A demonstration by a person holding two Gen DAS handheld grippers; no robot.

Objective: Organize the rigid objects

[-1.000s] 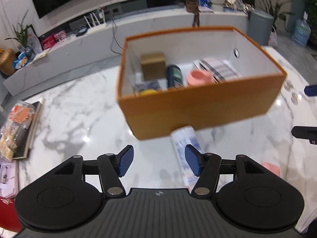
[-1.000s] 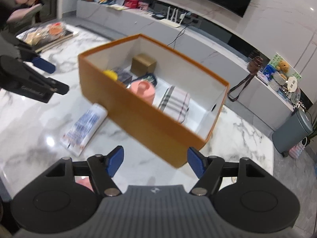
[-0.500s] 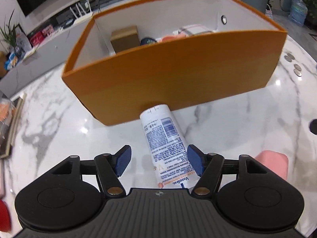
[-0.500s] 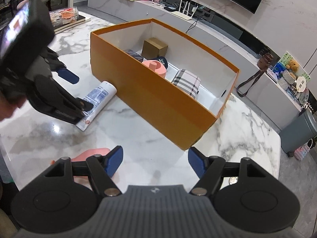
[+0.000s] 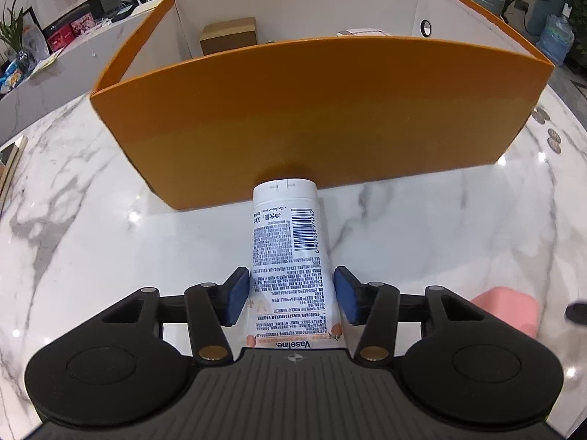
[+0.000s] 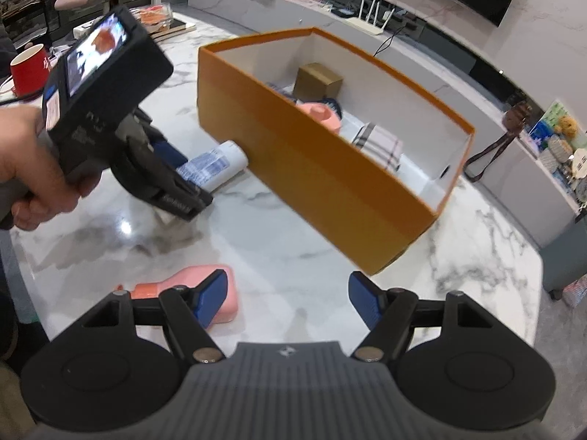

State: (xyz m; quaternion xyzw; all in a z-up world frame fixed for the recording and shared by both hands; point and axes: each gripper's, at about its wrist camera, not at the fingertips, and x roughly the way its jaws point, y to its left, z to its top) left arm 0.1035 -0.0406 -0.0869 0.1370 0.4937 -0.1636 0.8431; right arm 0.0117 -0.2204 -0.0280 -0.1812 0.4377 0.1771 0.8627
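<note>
A: Left gripper – we log it low over the marble table, blue pads either side of the white lotion tube. Jaws have just been closing in; the left pad looks about at the tube's edge, a sliver of gap shows on the right, so no firm pinch yet as far as we see.

B: Tube posn?

A: Flat on the table, cap end touching the near wall of the orange box, crimped end toward the gripper.

B: Right gripper?

A: Spread, nothing betw. the pads, hovering above bare marble. Pink bottle lies just beside its left pad, near edge of table.

B: Box contents, as we can list them?

A: Brown carton at far end, pink item mid, plaid item to the right of that. One dark item beside the pink one; can't tell what.

B: Misc?

A: Hand on the left grip; red mug far left.
</note>
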